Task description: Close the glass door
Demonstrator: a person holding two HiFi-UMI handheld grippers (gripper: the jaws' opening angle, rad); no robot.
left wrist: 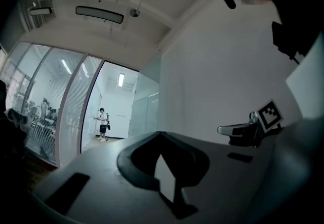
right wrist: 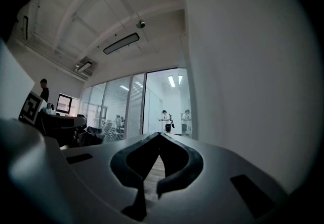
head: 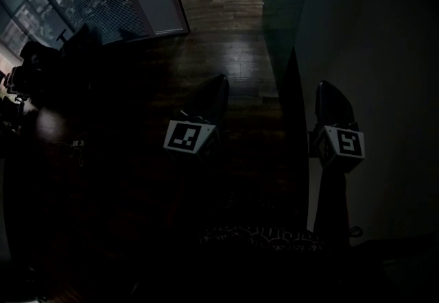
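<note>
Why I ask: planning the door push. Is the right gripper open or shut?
Shut and empty: in its own view the grey right gripper has its black-padded tips meeting, with nothing between them.

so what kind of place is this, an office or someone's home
Most likely an office. Floor-to-ceiling glass partitions divide the rooms, a monitor stands on a desk at the left of the right gripper view, and a long strip light is mounted overhead.
</note>
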